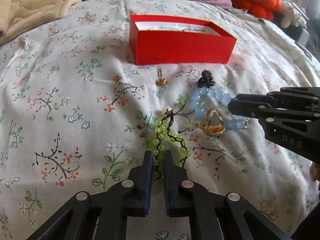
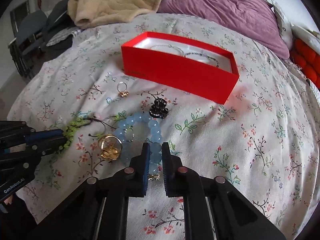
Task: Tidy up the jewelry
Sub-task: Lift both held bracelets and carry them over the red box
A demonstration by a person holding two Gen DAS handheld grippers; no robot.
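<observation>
Step in hand: double pick off bed (image 1: 60,92). Left gripper (image 1: 158,158) fingers closed on green bracelet (image 1: 170,138); right gripper (image 2: 155,154) fingers pinching blue bracelet (image 2: 140,128). Both bracelets lie mostly on bed, near gold ring (image 2: 110,147) (it touches blue beads). Red box (image 2: 180,72) stands beyond, open, bracelets inside. Next, likely: lift both clear, carry to box, release over white lining. Risk: green cord snagging ring.
</observation>
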